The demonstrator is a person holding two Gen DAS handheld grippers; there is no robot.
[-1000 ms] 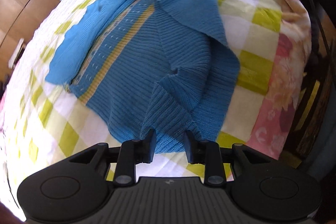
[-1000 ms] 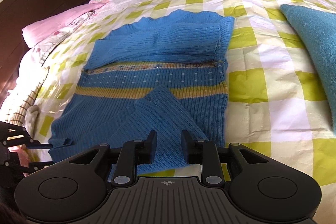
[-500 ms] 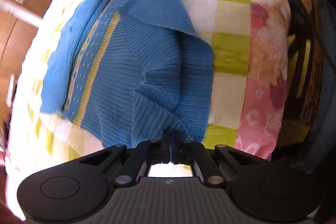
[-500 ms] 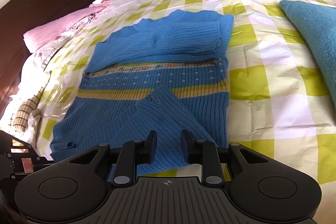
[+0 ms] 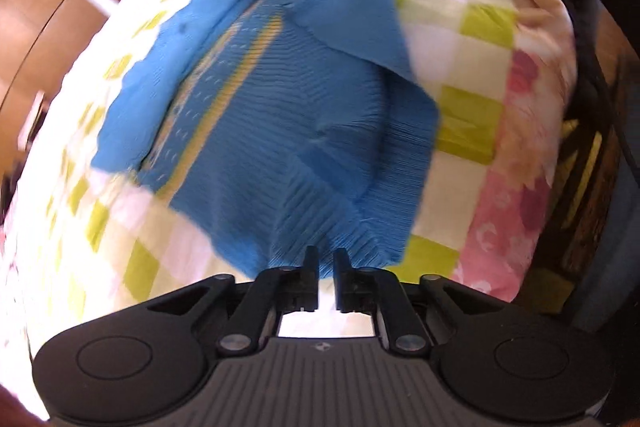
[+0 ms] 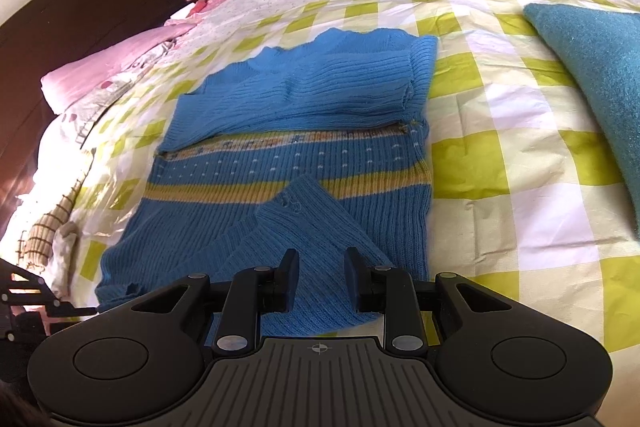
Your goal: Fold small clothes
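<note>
The left hand-held gripper (image 5: pixel 326 259), clamped shut half a second ago, now stands slightly parted at the blue sweater (image 5: pixel 304 131) hem; the right hand-held gripper (image 6: pixel 318 263) stays open.

blue ribbed sweater (image 6: pixel 288 163), sleeves folded in, flat

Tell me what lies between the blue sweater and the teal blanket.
Only bare checked bedsheet separates the blue sweater from the teal blanket, seen in the right wrist view.
</note>
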